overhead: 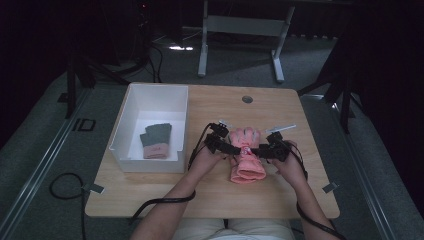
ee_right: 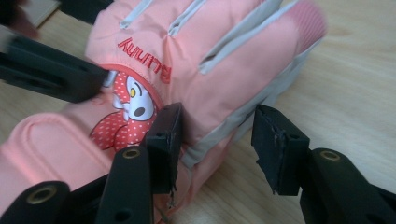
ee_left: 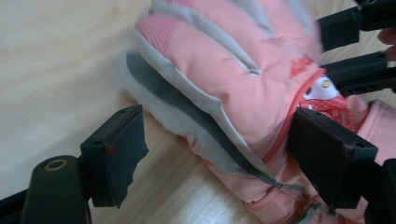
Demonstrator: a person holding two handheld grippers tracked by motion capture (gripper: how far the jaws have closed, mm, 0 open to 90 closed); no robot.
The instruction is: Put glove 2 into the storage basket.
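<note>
A pink padded glove (overhead: 247,155) with grey trim and a cartoon patch lies palm down on the wooden table (overhead: 210,195), fingers pointing away. My left gripper (overhead: 235,150) is at its left edge, my right gripper (overhead: 256,150) at its right edge. In the left gripper view the glove (ee_left: 224,70) lies between the jaws of my left gripper (ee_left: 219,154). One pad rests over the cuff and the other stands clear on the table side. In the right gripper view my right gripper (ee_right: 222,144) straddles the glove's (ee_right: 196,60) side seam, with a gap at the outer pad.
A white bin (overhead: 131,100) stands at the table's left and holds a grey glove with a pink cuff (overhead: 157,140). A round cable hole (overhead: 247,99) sits near the far edge. Cables trail from both grippers toward the near edge.
</note>
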